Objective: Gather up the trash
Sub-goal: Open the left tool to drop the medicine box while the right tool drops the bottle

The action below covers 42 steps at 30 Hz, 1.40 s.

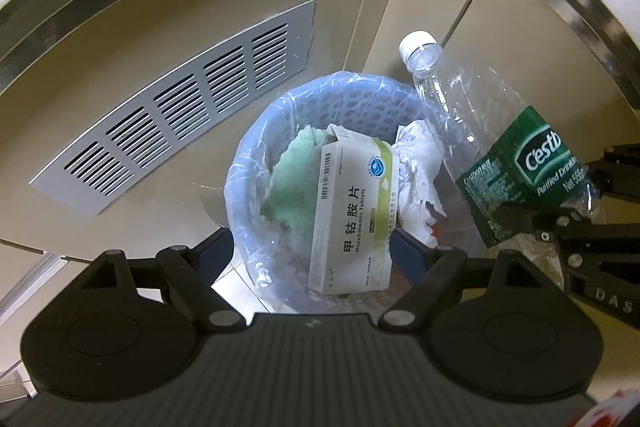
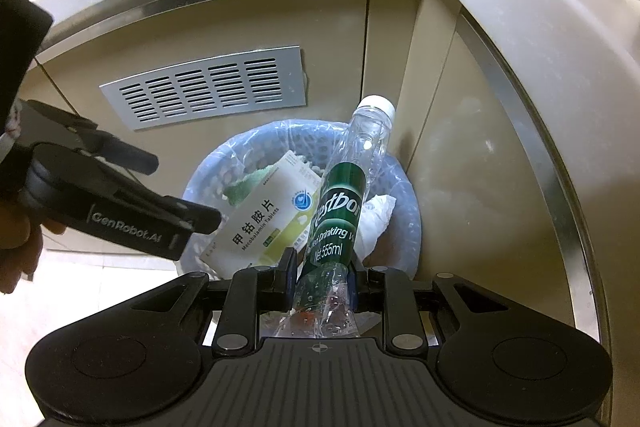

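Clear plastic bottle [image 2: 344,211] sits pinched between our right gripper [image 2: 320,269] jaws (lower body crumpled), cap pointing ahead over the lined bin [image 2: 404,195], presumably staged for dropping. Our left gripper [image 1: 312,247] jaws stand spread wide, gripping nothing; the tablet box [image 1: 354,211] lies between and beyond them, in the bin.

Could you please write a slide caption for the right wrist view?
Right gripper holds a crushed water bottle above the lined trash basket containing a medicine box.

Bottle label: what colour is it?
Dark green with white lettering on the bottle label; clearest in the right wrist view.
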### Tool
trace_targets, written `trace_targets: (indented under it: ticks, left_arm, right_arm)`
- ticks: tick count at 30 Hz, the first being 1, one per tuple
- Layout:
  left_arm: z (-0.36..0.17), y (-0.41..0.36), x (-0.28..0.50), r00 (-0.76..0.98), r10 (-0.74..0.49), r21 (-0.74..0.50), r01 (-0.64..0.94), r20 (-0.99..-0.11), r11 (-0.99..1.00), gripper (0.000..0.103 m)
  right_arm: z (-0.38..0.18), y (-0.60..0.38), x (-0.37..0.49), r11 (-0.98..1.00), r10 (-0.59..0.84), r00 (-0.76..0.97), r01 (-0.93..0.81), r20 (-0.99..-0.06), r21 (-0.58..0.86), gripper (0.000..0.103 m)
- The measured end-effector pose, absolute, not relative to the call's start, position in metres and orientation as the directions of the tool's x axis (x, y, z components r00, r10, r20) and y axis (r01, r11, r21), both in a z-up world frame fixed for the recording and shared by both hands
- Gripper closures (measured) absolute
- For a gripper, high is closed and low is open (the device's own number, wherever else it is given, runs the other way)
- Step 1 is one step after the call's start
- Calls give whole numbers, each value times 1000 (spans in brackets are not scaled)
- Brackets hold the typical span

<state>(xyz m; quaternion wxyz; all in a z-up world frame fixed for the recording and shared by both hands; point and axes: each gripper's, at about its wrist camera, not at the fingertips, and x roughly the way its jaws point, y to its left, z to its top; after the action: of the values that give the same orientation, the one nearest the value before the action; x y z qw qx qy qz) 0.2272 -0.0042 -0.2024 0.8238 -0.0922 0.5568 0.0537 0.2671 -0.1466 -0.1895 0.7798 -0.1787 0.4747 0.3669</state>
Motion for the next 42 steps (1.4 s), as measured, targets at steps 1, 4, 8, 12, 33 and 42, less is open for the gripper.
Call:
trace_targets:
  ticks: [1,4,8,12,33,42]
  left_arm:
    - [-200,-3,226,376,-12,-91,-191,-926,977,20]
    - [-198,0,223,380,-7,-88,-195,-925,977,20]
    - [-192,4,218,384,-2,-87,-202,-924,975,20]
    - [-188,7,214,387,1,-84,-202,-922,976,20]
    - [-184,12,202,389,-5,-100,-224,-921,969,20]
    - [-192,13,201,382,-12,-106,-225,-924,969,20]
  right_arm:
    - [-189,-147,267,670,403,282,-739,-871,71,79]
    - [-191,-148,268,679,405,282,-730,-870,79,79]
    - [-196,-145,268,701,384,292,-709,-876,71,78]
    - [-201,-140,271,723,381,301,-686,-874,79,78]
    - [-233,-120,290,764,384,283,-632,-879,130,78]
    - [-230,-137,283,781,389,260,-601,-884,167,54]
